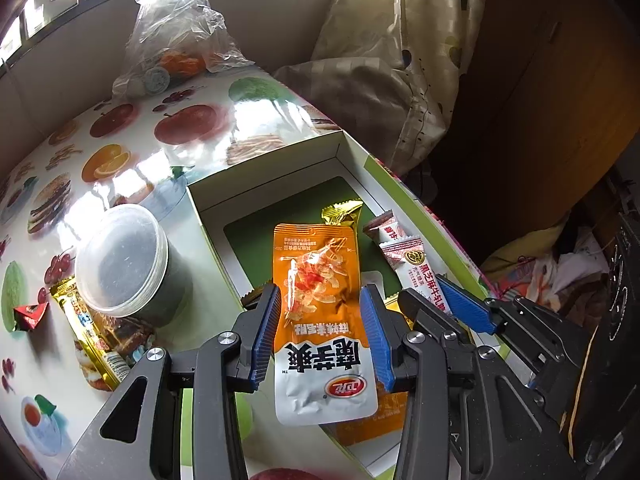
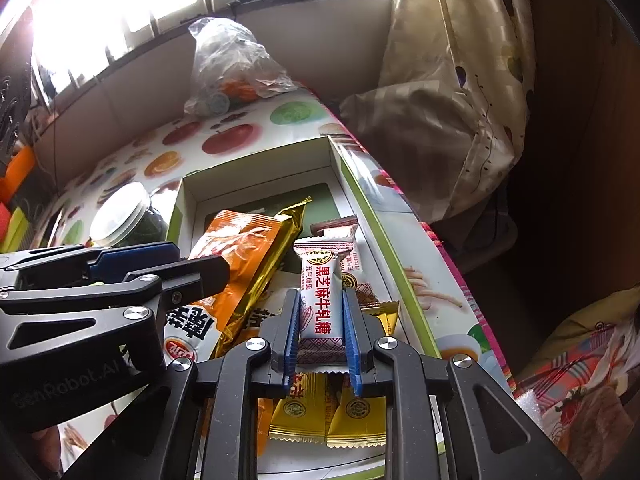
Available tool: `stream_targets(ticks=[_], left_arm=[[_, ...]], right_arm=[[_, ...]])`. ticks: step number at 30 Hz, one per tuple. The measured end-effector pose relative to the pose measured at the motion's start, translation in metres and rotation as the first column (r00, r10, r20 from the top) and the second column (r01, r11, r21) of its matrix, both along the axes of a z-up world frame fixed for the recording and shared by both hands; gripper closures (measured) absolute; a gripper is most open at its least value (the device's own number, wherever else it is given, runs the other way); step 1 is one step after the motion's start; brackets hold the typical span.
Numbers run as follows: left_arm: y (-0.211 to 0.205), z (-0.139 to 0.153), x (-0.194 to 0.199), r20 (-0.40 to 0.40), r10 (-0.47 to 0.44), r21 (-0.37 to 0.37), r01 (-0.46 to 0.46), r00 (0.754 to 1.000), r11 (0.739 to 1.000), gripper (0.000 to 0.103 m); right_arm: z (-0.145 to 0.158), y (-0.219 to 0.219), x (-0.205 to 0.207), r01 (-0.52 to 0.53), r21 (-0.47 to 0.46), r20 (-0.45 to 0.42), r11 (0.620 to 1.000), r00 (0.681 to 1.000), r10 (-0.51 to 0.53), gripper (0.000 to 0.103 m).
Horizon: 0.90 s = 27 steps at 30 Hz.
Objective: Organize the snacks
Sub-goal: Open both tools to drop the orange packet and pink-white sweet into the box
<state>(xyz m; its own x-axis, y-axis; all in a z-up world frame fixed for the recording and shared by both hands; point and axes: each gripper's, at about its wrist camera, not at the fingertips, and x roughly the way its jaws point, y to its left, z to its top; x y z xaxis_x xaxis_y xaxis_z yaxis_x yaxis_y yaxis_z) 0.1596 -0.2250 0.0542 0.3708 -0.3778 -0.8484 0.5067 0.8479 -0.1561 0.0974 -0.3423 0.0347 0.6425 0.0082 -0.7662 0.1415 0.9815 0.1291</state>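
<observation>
Item: orange konjac pouch (image 1: pixel 320 312), long axis along L gripper (image 1: pixel 320 336) fingers, pinched, lower-centre frame. R gripper (image 2: pixel 320 332) clamps sesame nougat bar (image 2: pixel 322 300), same orientation, over box (image 2: pixel 256 160).

Left wrist view: looks forward and down along its fingers, close over the open box (image 1: pixel 264 168), window wall beyond. Table (image 1: pixel 132 148) fills its left half, with the lidded jar (image 1: pixel 128 256) nearby.

Right wrist view: same heading, set further right and just as close over the box (image 2: pixel 256 168).

Shared: box, jar (image 2: pixel 128 216), plastic bag (image 1: pixel 176 36) (image 2: pixel 232 64), curtain (image 1: pixel 420 40) (image 2: pixel 460 60). Each view catches the other gripper at its edge.
</observation>
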Motion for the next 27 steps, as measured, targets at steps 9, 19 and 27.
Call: stream_targets(ticks=[9,19,27], left_arm=[[0.004,0.002,0.001,-0.002,0.004,-0.009,-0.004,1.000,1.000,0.060],[0.011,0.009,-0.002,0.011,0.015,-0.027,-0.015,1.000,1.000,0.060],[0.023,0.024,-0.011,0.056,0.031,-0.046,-0.028,0.998,0.999,0.060]], right_arm=[[-0.001,-0.002,0.000,0.008,0.022,0.002,1.000,1.000,-0.008,0.071],[0.004,0.002,-0.004,0.030,-0.007,0.001,1.000,1.000,-0.030,0.060],[0.013,0.006,-0.009,0.031,-0.013,0.018,0.999,0.999,-0.031,0.058]])
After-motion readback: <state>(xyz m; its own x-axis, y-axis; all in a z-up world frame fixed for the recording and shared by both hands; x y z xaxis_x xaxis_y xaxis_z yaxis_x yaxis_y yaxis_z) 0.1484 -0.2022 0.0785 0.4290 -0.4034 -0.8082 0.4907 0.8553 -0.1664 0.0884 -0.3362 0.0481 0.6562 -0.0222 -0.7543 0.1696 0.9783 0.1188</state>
